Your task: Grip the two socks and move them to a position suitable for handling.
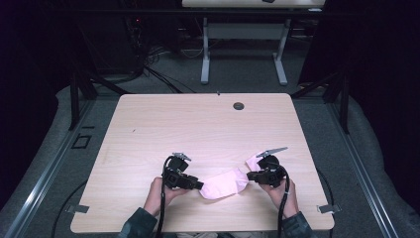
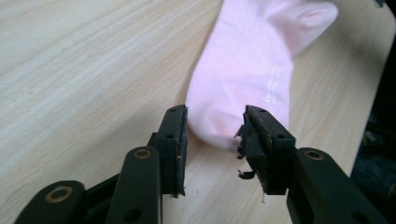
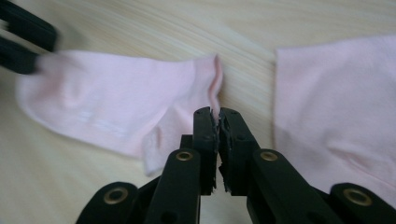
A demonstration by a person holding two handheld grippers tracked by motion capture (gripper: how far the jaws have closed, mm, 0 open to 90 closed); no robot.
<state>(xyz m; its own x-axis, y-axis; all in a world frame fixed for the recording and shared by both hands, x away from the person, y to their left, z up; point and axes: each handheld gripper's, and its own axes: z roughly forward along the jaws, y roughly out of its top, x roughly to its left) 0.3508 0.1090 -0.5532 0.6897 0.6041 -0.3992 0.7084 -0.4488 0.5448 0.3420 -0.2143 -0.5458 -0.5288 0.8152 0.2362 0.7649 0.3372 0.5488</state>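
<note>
A pink sock (image 1: 223,184) (image 2: 252,65) (image 3: 116,102) lies flat near the table's front edge, between my two grippers. My left gripper (image 1: 199,186) (image 2: 215,126) stands open at table level, with the sock's toe lying between its jaws and not pinched. My right gripper (image 1: 249,174) (image 3: 218,114) is shut, its tips closed on the edge of the sock's cuff. A second pink sock (image 1: 252,161) (image 3: 336,102) lies just beyond and beside the right gripper. The left gripper (image 3: 23,42) also shows blurred at the sock's far end in the right gripper view.
The light wooden table (image 1: 198,124) has a dark round grommet (image 1: 238,105) near its far edge. The person's hands reach in over the front edge. Another table's white legs (image 1: 205,59) stand on the floor behind, among cables.
</note>
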